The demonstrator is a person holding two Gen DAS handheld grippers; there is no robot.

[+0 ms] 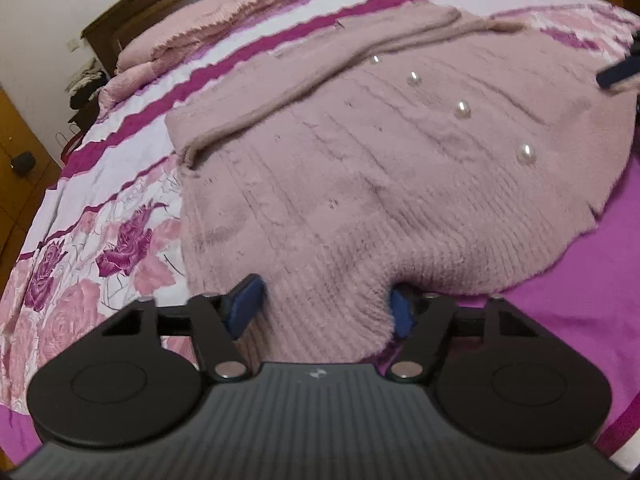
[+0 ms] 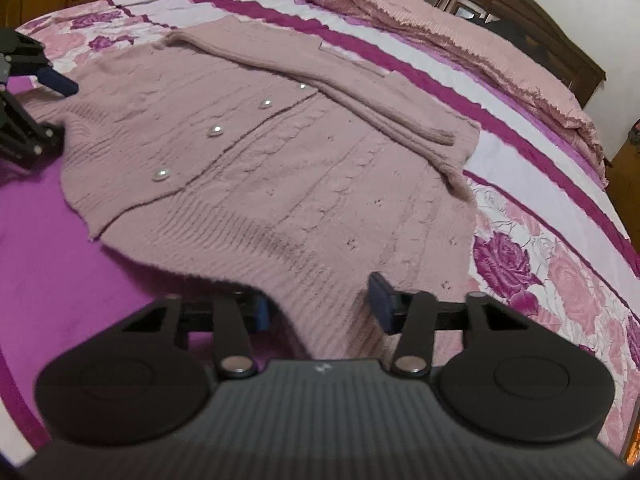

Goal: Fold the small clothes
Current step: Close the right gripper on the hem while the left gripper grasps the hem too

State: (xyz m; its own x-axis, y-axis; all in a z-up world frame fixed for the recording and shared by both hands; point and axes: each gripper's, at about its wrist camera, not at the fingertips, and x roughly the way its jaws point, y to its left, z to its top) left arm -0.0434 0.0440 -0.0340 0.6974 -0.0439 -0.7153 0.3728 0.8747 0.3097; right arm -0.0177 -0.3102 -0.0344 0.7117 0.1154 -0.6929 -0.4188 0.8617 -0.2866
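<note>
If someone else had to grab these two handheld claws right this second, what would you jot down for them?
Left gripper: jaws straddling the ribbed hem of the fuzzy pink knitted cardigan; the blur hides whether the pads pinch yet.
Right gripper: likewise astride the hem at the opposite corner.
Cardigan: lies flat on the floral pink-and-purple bedspread, its pearl-like round buttons facing up, both sleeves folded across the chest.
Done: sleeves tucked in.
Left: secure both hem corners, likely bring the hem up toward the collar, then tidy the fold.

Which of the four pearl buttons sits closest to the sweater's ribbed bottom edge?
The lowest pearl button on the pink cardigan; the other three run away from it toward the neckline.
</note>
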